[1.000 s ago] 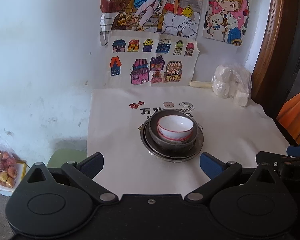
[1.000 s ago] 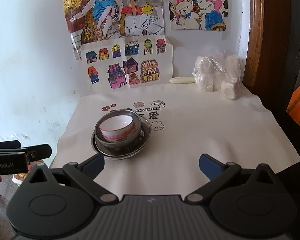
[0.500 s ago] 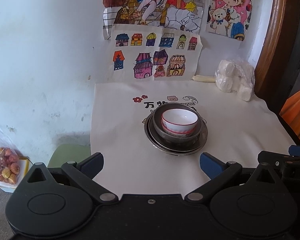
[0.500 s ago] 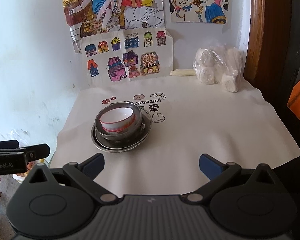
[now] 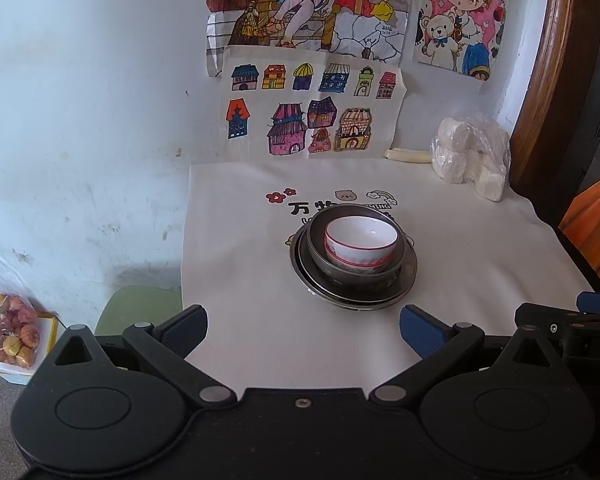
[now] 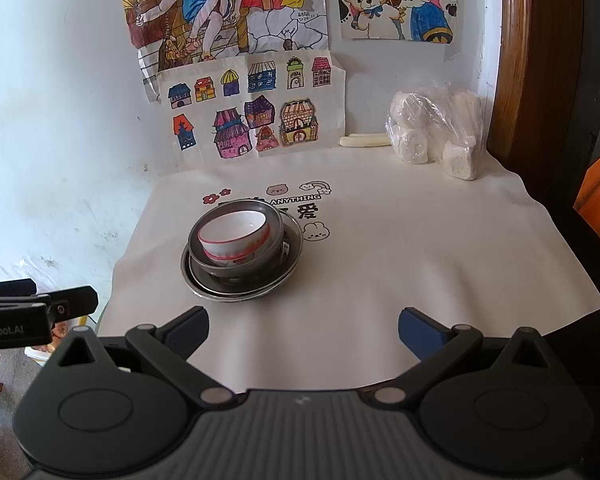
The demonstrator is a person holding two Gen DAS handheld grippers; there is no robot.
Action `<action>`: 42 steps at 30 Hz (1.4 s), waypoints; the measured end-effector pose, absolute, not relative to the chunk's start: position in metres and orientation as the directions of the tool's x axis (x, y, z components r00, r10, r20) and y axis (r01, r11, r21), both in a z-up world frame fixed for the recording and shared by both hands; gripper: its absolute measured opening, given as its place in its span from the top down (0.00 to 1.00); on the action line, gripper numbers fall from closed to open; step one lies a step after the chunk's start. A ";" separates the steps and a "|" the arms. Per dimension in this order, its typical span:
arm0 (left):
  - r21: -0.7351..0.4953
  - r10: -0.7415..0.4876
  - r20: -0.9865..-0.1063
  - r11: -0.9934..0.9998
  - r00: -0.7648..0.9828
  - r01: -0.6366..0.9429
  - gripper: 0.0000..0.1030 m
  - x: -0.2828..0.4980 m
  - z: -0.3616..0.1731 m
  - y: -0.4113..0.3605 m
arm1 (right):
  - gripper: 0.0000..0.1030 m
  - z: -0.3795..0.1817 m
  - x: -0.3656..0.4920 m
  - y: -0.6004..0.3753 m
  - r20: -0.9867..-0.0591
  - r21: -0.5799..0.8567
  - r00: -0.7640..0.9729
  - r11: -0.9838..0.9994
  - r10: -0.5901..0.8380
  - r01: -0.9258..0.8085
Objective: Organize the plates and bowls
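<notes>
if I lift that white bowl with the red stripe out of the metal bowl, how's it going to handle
The white red-striped bowl looks like glazed ceramic, so probably stiff, breakable and fairly slippery. It sits loose and slightly tilted inside the grey metal bowl, so it should lift free, though it may rock or clink against the metal.

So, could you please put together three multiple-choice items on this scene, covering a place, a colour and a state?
1. Where does the white bowl sit?
A. inside the metal bowl
B. beside the stack on the cloth
C. on the green stool

2. What colour is the band below the white bowl's rim?
A. blue
B. red
C. green

3. How does the left hand-held gripper stand?
A. shut on the white bowl
B. shut on nothing
C. open, holding nothing

Answers: 1 A, it nests in the metal bowl on the metal plate. 2 B, a red line rings it. 3 C, its blue pads stand wide apart, short of the stack.
</notes>
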State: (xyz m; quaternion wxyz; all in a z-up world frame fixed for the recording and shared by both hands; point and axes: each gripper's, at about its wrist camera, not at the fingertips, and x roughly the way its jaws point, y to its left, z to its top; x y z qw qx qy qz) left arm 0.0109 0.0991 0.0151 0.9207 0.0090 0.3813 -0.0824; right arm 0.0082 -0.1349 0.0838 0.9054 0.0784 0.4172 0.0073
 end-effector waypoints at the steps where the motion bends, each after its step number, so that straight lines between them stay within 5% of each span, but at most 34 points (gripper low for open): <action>1: -0.047 -0.145 -0.704 0.986 0.695 0.159 0.01 0.011 0.015 0.099 | 0.00 0.084 0.008 -0.135 -0.754 0.148 0.652 0.988 0.078 0.052; 42: -0.050 -0.145 -0.711 0.986 0.688 0.157 0.01 0.013 0.010 0.097 | 0.00 0.081 0.012 -0.136 -0.759 0.150 0.646 0.987 0.081 0.052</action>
